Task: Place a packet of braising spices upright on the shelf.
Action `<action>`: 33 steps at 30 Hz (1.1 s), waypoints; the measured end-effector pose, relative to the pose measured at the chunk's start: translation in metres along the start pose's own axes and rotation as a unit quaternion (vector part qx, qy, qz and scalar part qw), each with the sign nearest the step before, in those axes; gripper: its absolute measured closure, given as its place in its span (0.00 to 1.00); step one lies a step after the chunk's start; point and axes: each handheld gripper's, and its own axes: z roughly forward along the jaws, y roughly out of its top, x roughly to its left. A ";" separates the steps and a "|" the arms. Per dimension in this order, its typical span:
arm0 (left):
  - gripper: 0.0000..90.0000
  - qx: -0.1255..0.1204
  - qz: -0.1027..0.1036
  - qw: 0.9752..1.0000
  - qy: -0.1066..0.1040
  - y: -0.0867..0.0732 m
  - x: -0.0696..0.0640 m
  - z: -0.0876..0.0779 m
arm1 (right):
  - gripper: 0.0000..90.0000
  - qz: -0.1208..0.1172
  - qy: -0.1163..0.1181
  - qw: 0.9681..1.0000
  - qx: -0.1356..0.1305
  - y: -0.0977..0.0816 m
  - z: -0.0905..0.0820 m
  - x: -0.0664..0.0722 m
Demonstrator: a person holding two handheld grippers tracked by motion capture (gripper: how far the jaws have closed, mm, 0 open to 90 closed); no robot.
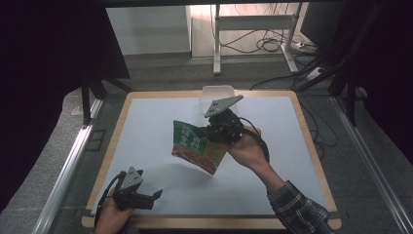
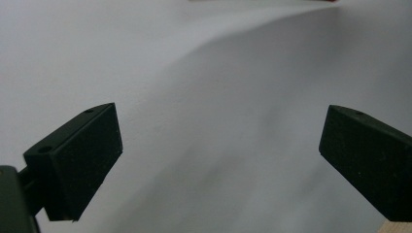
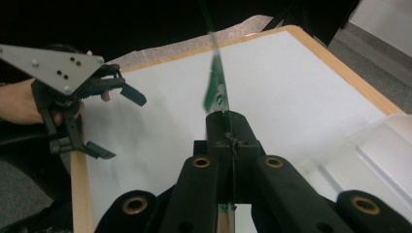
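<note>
Green printed snack packet [image 1: 197, 146] is pinched at its edge by the right gripper [image 1: 207, 130], jaws fully closed on it, lifted clear above the white surface [image 1: 146, 126]. Left gripper [image 1: 157, 194] sits near that surface's front-left corner, jaws wide apart, nothing between them. Clear plastic container [image 1: 217, 93] at the surface's far edge.

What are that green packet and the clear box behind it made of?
The packet looks like thin printed plastic film, glossy: seen edge-on in the right gripper view it is nearly flat. The box seems translucent, milky plastic; the table shows faintly through it.
</note>
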 end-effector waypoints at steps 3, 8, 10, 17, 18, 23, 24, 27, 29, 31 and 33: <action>0.02 0.001 0.001 1.000 0.000 0.000 0.000 0.000 | 0.99 -0.003 -0.007 1.000 -0.001 0.005 0.002 -0.004; 0.02 0.002 -0.001 1.000 0.002 0.000 0.000 0.000 | 0.99 0.010 -0.004 1.000 -0.003 0.013 0.007 -0.014; 0.02 0.005 0.001 1.000 0.004 0.000 0.000 0.000 | 0.99 0.012 -0.004 1.000 -0.004 0.015 0.007 -0.016; 0.03 0.002 -0.006 1.000 0.006 0.000 0.000 0.000 | 0.99 0.016 0.002 1.000 -0.019 0.027 0.013 -0.027; 0.03 0.002 -0.005 1.000 0.006 0.000 0.000 0.000 | 0.99 0.018 0.001 1.000 -0.018 0.028 0.014 -0.028; 0.03 0.000 -0.003 1.000 0.002 0.000 0.000 0.000 | 0.99 0.014 -0.002 1.000 -0.019 0.037 0.020 -0.033; 0.03 0.000 -0.002 1.000 0.002 0.000 0.000 0.000 | 0.99 0.014 -0.002 1.000 -0.020 0.039 0.021 -0.035; 0.02 0.001 0.001 1.000 0.001 0.000 0.000 0.000 | 0.99 0.015 -0.001 1.000 -0.022 0.043 0.023 -0.038; 0.02 0.002 0.004 1.000 0.001 0.000 0.000 0.000 | 0.99 0.017 0.000 1.000 -0.024 0.047 0.025 -0.040; 0.02 0.003 0.009 1.000 0.000 0.000 -0.001 0.000 | 0.99 0.021 0.004 0.999 -0.029 0.052 0.028 -0.044; 0.02 0.004 0.010 1.000 0.000 0.000 -0.001 0.000 | 0.99 0.020 0.003 0.999 -0.031 0.054 0.030 -0.045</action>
